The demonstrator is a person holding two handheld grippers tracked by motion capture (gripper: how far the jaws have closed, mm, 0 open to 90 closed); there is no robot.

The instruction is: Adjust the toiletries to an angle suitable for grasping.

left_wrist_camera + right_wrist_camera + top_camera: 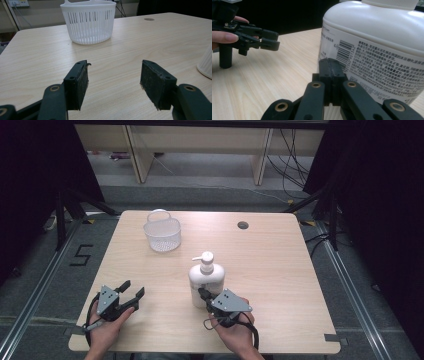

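bottle: white pump bottle (206, 284) upright near the middle of the table, a bit toward the near edge; pump head on top, not pressed as far as I can tell; printed label and barcode face the right gripper (372, 62)
right gripper: right gripper (202, 293) at the bottle's near side, held in the person's right hand; jaws pressed flat together, nothing between them; tips right against or just short of the bottle wall, cannot tell which
left gripper: left gripper (133, 289) at the near left of the table, well apart from the bottle; jaws wide apart, nothing between the pads (78, 82); aimed across the bare tabletop toward the basket; bottle's edge just shows at the right of its own view (206, 65)
progress: looks like an early stage; bottle stands on the table, not lifted, not gripped; closed right jaws suggest a nudge or push on the bottle rather than a grasp, a guess only; left side idle and ready
left to do: probably everything; getting hold of the bottle or shifting it, maybe toward the basket, not certain
basket: white slotted plastic basket (162, 231) far left of the bottle, upright, handle at its far side; looks empty from the high view; nothing seen through the slots in the left gripper view (88, 22)
bottle contents: opaque; level cannot be told
table: light wood table (280, 270); small round hole (243, 225) at the far right of centre
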